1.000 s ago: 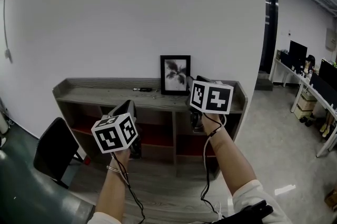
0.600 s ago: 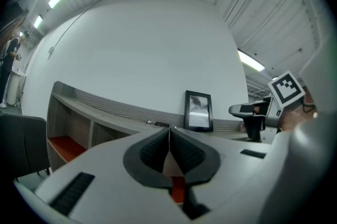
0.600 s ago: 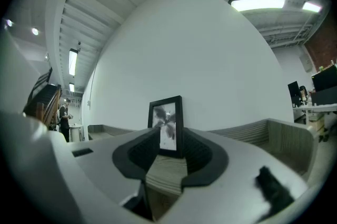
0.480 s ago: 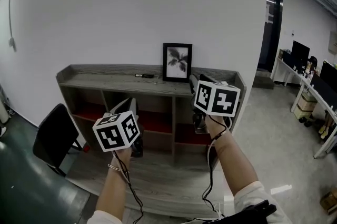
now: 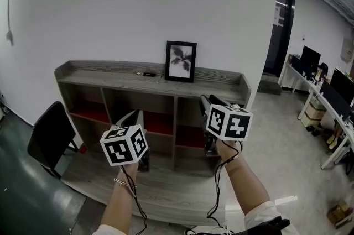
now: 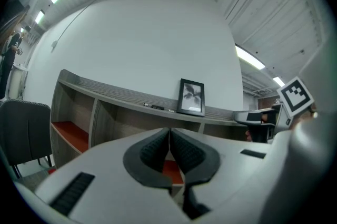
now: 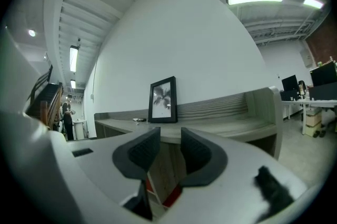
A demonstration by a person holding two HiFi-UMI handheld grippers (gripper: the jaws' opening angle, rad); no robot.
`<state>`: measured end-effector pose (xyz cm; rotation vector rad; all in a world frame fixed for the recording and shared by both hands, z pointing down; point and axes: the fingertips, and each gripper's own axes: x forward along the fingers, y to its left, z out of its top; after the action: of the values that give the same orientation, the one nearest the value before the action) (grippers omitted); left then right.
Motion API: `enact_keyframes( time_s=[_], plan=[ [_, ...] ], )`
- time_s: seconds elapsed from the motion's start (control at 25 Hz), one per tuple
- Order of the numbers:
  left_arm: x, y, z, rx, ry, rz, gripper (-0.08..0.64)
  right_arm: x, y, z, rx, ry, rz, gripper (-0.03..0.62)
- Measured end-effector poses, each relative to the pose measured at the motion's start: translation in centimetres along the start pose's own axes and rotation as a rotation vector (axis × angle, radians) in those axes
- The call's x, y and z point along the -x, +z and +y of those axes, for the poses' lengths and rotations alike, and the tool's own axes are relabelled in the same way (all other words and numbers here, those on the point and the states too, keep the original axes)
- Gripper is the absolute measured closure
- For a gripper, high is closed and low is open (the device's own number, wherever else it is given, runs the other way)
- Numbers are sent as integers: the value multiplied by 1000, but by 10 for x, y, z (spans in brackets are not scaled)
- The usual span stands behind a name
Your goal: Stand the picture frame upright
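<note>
A black picture frame (image 5: 180, 61) with a grey plant print stands upright on top of the grey shelf unit (image 5: 110, 80), leaning back at the white wall. It also shows in the left gripper view as the frame (image 6: 191, 97) and in the right gripper view as the frame (image 7: 162, 100). Both grippers are held well short of the shelf, below its top. My left gripper (image 5: 134, 115) (image 6: 169, 136) is shut with its pads touching and nothing in them. My right gripper (image 5: 206, 101) (image 7: 170, 141) is open by a narrow gap and holds nothing.
A small dark pen (image 5: 146, 74) lies on the shelf top left of the frame. The unit's open compartments have red floors. A black chair (image 5: 50, 137) stands at its left end. Desks with monitors (image 5: 332, 112) line the far right.
The view has drawn back from the shelf unit, and both grippers now sit lower against it, in front of the compartments. The frame has stayed upright in place.
</note>
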<state>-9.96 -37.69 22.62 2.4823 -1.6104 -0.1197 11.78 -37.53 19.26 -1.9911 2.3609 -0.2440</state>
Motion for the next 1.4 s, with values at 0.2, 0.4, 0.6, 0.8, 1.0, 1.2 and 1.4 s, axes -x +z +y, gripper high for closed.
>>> enact_keyframes(
  time_s=[0.2, 0.4, 0.6, 0.8, 1.0, 1.2, 1.4],
  plan=[
    [3, -26, -10, -26, 7, 30, 543, 8, -30, -5, 0, 14, 36, 474],
    [8, -50, -17, -45, 25, 63, 543, 16, -53, -4, 15, 41, 49, 474],
    [10, -75, -21, -40, 61, 91, 543, 21, -77, -8, 30, 68, 60, 476],
    [9, -100, -31, -18, 98, 124, 543, 22, -106, -22, 28, 85, 106, 476],
    [19, -135, -37, -26, 155, 160, 543, 28, -134, -31, 11, 119, 140, 476],
    [31, -168, -39, 42, 198, 186, 543, 39, -173, -32, -44, 152, 171, 535],
    [36, -193, -49, 62, 198, 234, 543, 47, -199, -35, -65, 167, 213, 548]
  ],
)
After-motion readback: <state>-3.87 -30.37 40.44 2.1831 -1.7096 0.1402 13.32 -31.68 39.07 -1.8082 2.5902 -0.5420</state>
